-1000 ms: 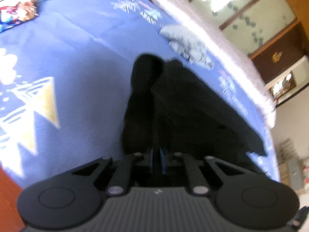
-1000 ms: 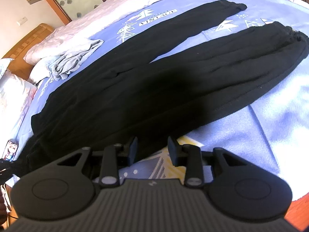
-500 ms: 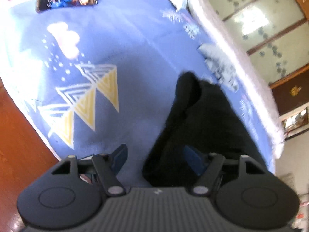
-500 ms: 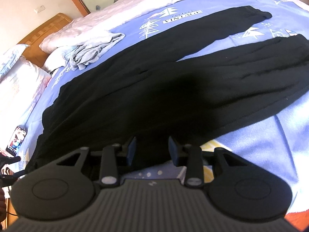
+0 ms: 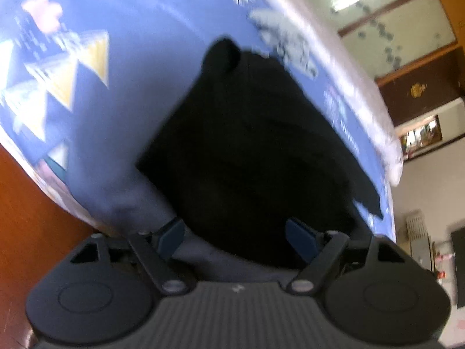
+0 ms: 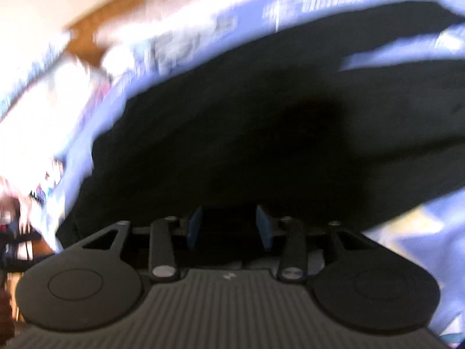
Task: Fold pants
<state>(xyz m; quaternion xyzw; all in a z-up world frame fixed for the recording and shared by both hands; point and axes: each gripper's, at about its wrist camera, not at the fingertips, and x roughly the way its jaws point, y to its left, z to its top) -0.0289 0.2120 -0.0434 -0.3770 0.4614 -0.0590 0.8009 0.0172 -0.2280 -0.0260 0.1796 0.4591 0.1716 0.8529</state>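
Observation:
Black pants (image 5: 247, 145) lie flat on a blue patterned bed sheet (image 5: 130, 43). My left gripper (image 5: 237, 240) hovers over their near end by the bed's edge. Its jaws are opening wide, and the blue pads (image 5: 171, 237) stand apart from the cloth. The right wrist view is blurred. In it the pants (image 6: 261, 116) fill most of the frame and their two legs run off to the upper right. My right gripper (image 6: 229, 226) is low over the dark cloth, its jaws partly apart and opening. Cloth shows between the pads (image 6: 194, 226), which do not pinch it.
A crumpled grey garment (image 5: 284, 37) lies on the sheet beyond the pants. A pale quilt (image 5: 348, 72) runs along the bed's far side. Wooden floor (image 5: 29, 218) shows past the bed's near edge on the left. Blurred pillows (image 6: 43, 101) lie at the upper left.
My left gripper was shut on the pants' end, then opened wide and let it go, drawing back toward the bed's edge. My right gripper sank closer over the pants, its jaws slightly wider.

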